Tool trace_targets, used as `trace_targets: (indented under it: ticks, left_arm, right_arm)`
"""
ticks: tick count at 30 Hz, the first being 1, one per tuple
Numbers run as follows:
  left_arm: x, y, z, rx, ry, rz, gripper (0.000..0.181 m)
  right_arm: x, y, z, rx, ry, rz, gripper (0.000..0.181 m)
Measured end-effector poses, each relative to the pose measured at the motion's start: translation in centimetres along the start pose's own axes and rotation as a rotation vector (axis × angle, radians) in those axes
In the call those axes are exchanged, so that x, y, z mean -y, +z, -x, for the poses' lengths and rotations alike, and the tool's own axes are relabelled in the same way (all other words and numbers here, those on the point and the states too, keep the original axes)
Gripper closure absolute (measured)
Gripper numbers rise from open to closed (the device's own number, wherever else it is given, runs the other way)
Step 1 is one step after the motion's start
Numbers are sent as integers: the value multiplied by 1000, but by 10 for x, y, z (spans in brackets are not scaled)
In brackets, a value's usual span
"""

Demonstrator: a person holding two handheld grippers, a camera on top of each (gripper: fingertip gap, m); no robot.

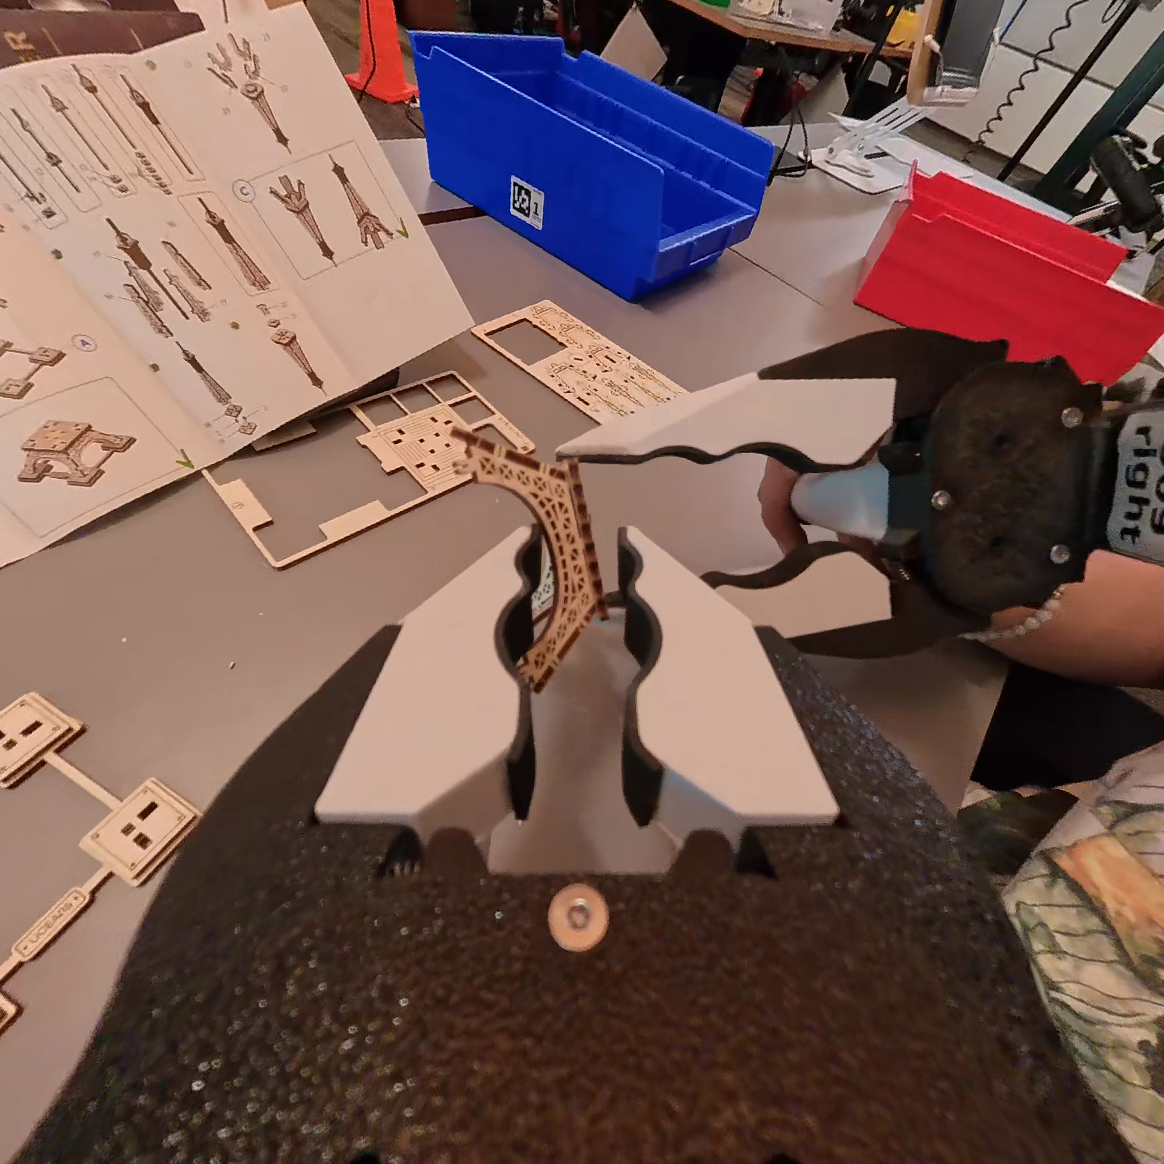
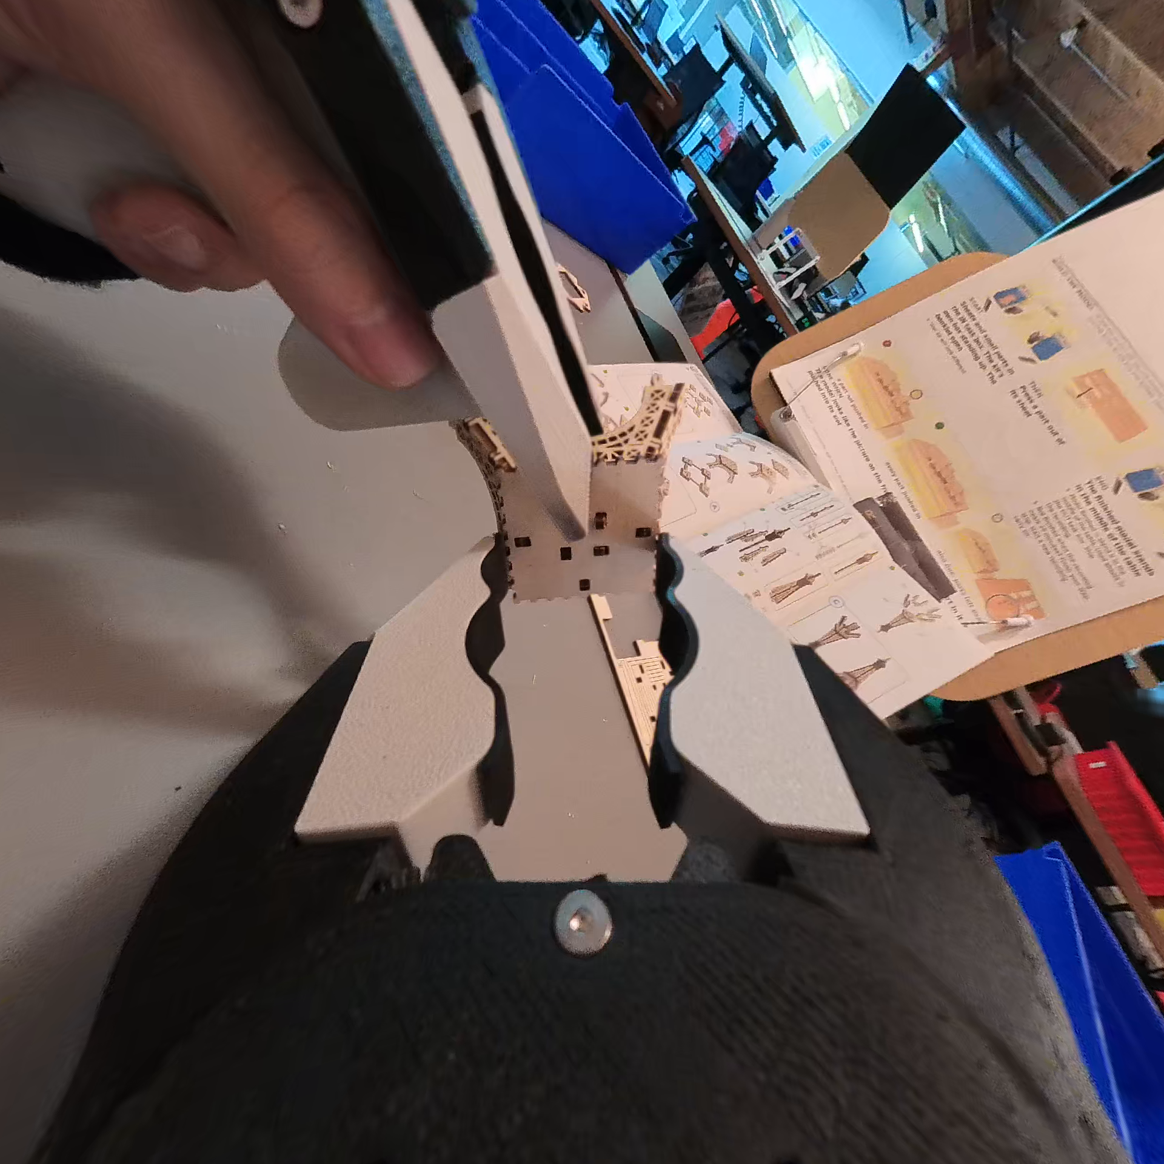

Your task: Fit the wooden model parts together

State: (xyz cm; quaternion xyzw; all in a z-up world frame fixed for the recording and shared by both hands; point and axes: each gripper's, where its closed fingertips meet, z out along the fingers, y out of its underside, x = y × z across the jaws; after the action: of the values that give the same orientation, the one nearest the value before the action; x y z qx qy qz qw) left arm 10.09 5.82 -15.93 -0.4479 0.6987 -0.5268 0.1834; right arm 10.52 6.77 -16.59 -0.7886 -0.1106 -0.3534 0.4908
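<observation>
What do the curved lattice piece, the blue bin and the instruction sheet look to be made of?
Curved lattice piece: thin pale plywood, apparently laser-cut, judging by the dark burnt-looking edges and cut-outs; unvarnished matte. Blue bin: moulded plastic, smooth with a slight sheen and uniform colour. Instruction sheet: printed paper, matte, with visible fold creases.

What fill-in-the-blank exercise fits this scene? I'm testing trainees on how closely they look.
1. The marked bin, bearing a black-and-white tag, is ___ in colour.
2. The other bin, to its right in the left wrist view, is ___ in colour.
3. The right gripper grips a wooden plate pierced with small holes that are ___ in shape.

Missing words: blue; red; square.
</observation>
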Motion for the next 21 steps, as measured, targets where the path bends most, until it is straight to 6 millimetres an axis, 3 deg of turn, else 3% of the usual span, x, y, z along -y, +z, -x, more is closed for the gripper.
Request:
trace_targets:
  ticks: [1, 21]
  left_arm:
    - [0, 0, 1, 6, 7, 3, 162]
    - [-5, -4, 3, -87, -67, -51, 169]
  right_arm:
    - [0, 0, 0, -8, -15, 5, 136]
    - [4, 2, 4, 9, -44, -68, 136]
